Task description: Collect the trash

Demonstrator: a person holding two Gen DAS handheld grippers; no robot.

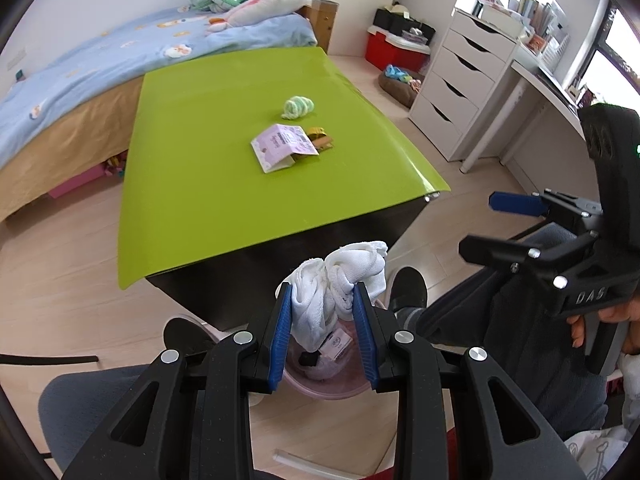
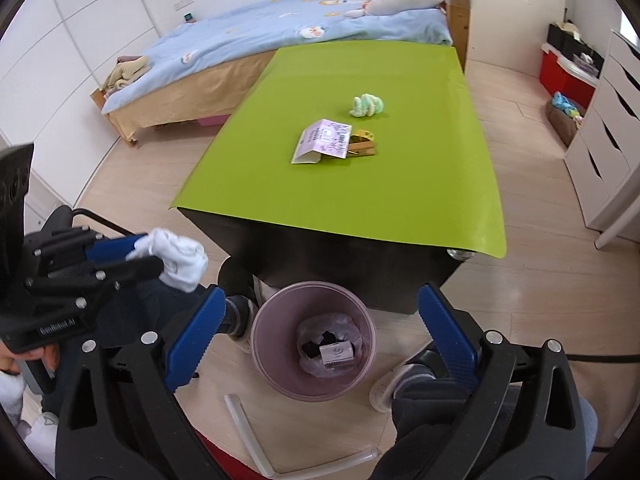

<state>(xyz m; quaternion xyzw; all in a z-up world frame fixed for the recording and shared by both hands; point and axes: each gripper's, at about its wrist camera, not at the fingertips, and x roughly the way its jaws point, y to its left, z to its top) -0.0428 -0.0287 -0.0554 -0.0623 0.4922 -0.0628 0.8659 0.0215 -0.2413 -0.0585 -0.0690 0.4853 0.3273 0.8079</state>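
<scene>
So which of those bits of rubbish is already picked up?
The white crumpled cloth, clamped in the left gripper over the pink bin. The green wad and pink packet lie on the table.

bed [image 2: 280, 36] | plush toy [image 1: 268, 2] | white drawers [image 1: 460, 80] | red box [image 1: 390, 50]

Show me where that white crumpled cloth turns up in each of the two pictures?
Left wrist view: the white cloth sits bottom centre, pinched in the left gripper, above the pink bin.
Right wrist view: the same cloth is at left, beside the green table.
Shared landmark: the pink bin.
</scene>
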